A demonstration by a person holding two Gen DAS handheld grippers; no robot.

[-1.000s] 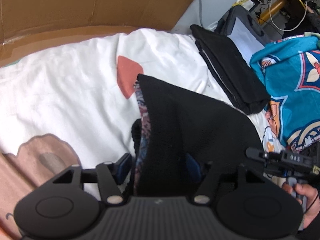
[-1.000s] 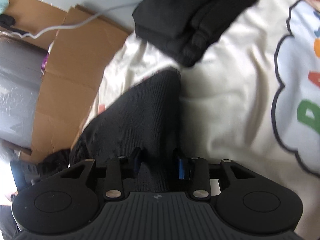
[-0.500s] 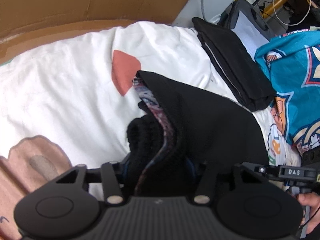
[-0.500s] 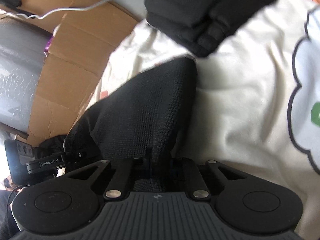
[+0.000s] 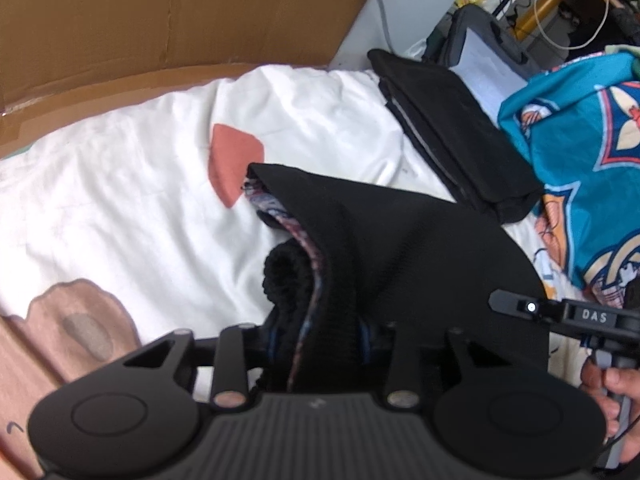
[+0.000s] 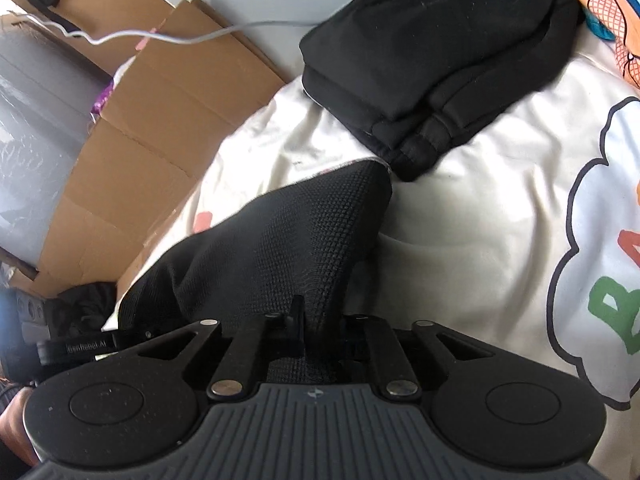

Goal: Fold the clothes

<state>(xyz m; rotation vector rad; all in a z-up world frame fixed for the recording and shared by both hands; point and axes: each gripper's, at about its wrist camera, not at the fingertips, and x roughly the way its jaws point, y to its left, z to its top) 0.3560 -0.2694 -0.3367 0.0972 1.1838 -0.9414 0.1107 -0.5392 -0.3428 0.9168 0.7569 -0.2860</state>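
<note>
Left wrist view has the left gripper (image 5: 316,340) pinching a bunched edge of the black knit (image 5: 400,248); a second ago its fingers stood wide on either side of the cloth, and since then they closed onto it and have just eased a little apart, the fabric between them and touching both; the patterned inner side of the knit (image 5: 312,268) and a rolled cuff, barely seen before, now bulge out beside the left finger; the right gripper (image 5: 560,312) and the hand (image 5: 612,392) holding it show at the right edge. Right wrist view has the right gripper (image 6: 320,328) nipped narrow on another edge of the same knit (image 6: 280,248); a second ago its blue pads showed apart with the cloth loose between them, and since then they closed on it and have just slackened slightly, cloth pinched between them; the knit is lifted off the white bedding (image 5: 120,200) between the two grippers, its far corner drooping to the sheet. Counted: two grippers, one knit in hand, one folded black stack (image 6: 432,52) beyond it, one teal printed cloth (image 5: 580,160), one flattened carton (image 5: 160,20) behind the bed, one grey cable (image 6: 180,38).
</note>
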